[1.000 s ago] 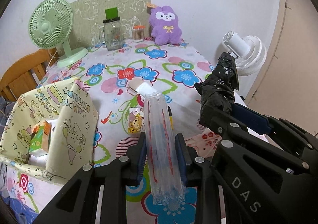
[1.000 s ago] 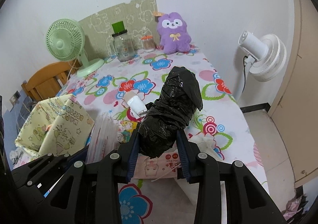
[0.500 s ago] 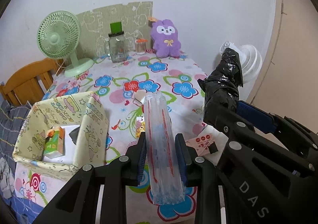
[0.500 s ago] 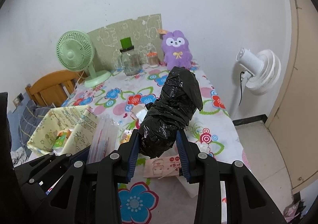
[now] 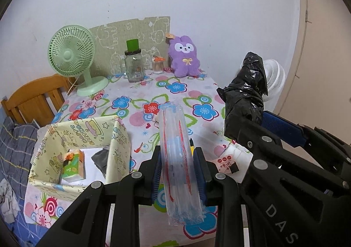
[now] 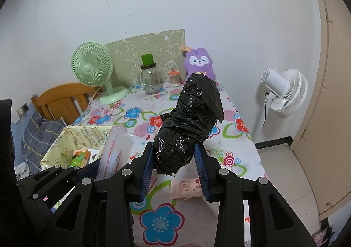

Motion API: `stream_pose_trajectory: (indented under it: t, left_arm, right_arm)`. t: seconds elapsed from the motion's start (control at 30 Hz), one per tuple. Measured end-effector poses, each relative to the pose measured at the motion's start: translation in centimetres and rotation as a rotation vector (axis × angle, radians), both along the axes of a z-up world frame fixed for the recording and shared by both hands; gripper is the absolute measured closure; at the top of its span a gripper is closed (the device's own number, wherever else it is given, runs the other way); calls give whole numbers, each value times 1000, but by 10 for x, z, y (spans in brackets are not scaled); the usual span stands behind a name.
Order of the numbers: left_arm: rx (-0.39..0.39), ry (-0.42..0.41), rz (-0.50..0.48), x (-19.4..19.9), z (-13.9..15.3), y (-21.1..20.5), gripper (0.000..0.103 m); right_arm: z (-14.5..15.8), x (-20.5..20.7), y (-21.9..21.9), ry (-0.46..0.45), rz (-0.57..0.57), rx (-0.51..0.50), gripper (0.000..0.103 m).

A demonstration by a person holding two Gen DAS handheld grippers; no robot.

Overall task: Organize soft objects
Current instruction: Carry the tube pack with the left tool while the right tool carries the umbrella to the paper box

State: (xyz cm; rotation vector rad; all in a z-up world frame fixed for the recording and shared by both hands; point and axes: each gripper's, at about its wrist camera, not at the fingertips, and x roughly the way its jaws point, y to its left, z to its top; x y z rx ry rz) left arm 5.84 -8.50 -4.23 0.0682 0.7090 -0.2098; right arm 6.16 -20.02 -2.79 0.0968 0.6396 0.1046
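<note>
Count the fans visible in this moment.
2: a green fan on the table's far left corner, and a white fan standing on the floor right of the table. None seems hidden.

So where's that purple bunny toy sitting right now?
The purple bunny toy sits upright at the far end of the table, against the wall, just right of the small pot of cotton swabs and the glass jar.

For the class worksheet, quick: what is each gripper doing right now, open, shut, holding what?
Left gripper: shut on the clear plastic pack.
Right gripper: shut on the black plastic bundle.
</note>
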Motion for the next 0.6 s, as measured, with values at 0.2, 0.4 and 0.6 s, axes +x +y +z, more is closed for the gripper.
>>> stream_pose_trajectory:
  t: [0.2,0.4,0.6]
  left_arm:
    - [2,-16,0,1,6,8,75]
    - [4,-23,9,3,9,22,75]
    - [12,-30,23,6,11,38,75]
  right_arm:
    - [8,-1,9,-13,11,-4,63]
    - [13,2,22,-21,29,-11,63]
    - [14,6,37,-21,53,-13,63]
